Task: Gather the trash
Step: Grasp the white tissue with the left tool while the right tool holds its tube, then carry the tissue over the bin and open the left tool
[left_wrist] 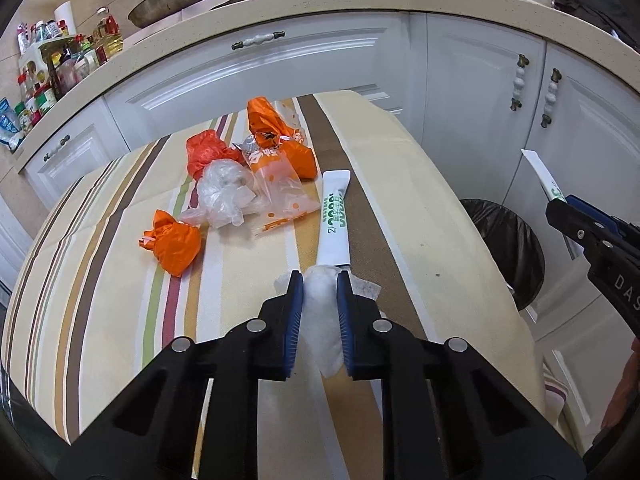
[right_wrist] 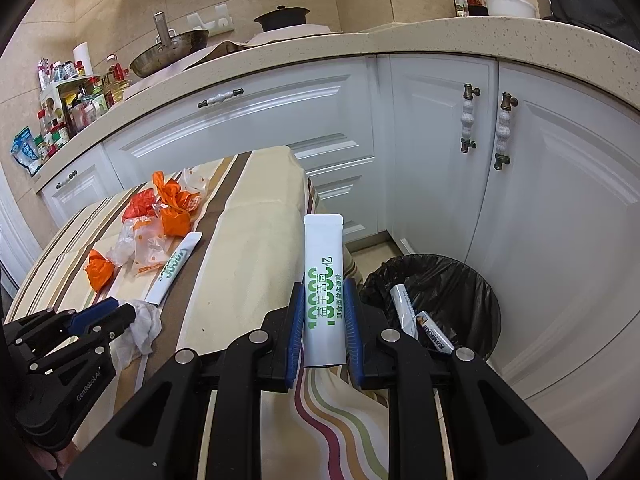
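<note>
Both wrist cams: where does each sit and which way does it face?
Left wrist: on the left gripper, low over the striped table, facing the cabinets; shut on a white tissue; right gripper at the edge.
Right wrist: on the right gripper, off the table's right edge, holding a white sachet near the trash bin; left gripper visible.
Shared: table, orange wrappers, bin.
</note>
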